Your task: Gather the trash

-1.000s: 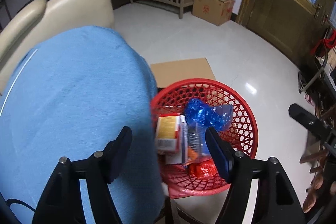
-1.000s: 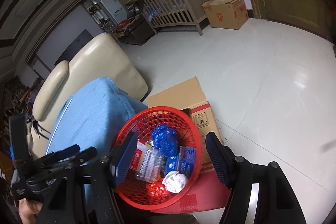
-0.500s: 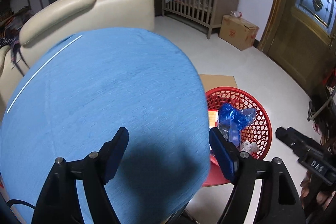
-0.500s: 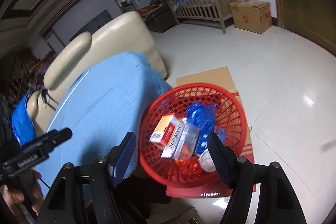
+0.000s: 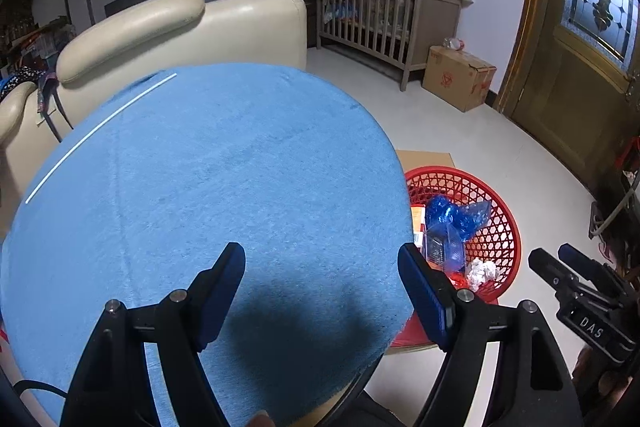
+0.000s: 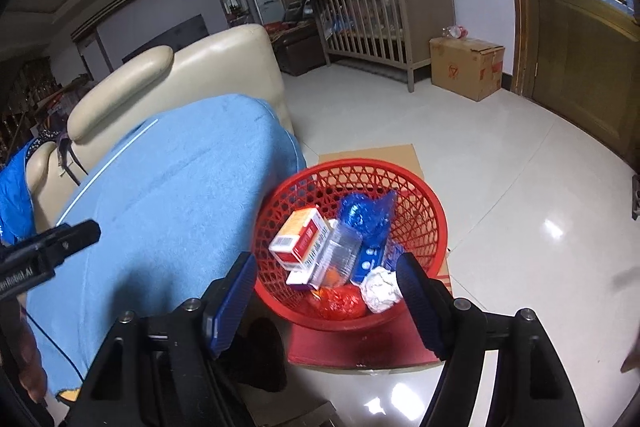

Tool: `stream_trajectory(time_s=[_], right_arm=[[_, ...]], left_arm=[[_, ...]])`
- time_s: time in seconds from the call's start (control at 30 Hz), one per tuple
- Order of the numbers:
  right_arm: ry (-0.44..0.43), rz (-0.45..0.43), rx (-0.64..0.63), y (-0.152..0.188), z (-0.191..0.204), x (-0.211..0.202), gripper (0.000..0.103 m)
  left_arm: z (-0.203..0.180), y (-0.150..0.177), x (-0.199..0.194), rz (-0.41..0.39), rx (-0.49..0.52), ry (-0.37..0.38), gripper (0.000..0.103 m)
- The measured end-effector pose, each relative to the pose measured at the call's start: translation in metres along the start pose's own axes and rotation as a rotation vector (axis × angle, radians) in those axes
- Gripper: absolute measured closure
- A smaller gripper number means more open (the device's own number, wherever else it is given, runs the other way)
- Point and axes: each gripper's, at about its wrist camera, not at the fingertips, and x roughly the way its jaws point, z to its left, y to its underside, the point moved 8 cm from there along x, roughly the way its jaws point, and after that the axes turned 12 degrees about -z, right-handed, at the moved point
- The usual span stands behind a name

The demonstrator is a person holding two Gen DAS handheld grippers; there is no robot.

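Both claws, left point(image 5: 322, 291) and right point(image 6: 326, 297), gaping wide, holding nothing. Red basket point(image 6: 430, 227) lower centre, heaped: risk of spillover if jostled.

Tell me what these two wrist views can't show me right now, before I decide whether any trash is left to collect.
- Left wrist view: the blue cloth hides the near side of the red basket and the floor under it.
- Right wrist view: the basket's bottom layer is buried under the white and red carton, the clear bottle and the blue wrapper.
- Right wrist view: the open right gripper blocks the floor close in.
- Print on the carton: too small to read.
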Motion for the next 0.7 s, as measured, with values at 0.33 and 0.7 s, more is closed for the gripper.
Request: stream_trajectory(time_s=[0.33, 0.7], right_arm=[[-0.009, -0.017, -0.010, -0.0024, 0.0099, -0.0006, 0.028], [-0.002, -0.019, -0.017, -0.0039, 0.0093, -0.0008, 0.028]], left_arm=[[0.0041, 0.0016, -0.0051, -0.019, -0.018, 0.009, 0.021], [0.0088, 0.0028, -0.0055, -0.023, -0.017, -0.011, 0.020]])
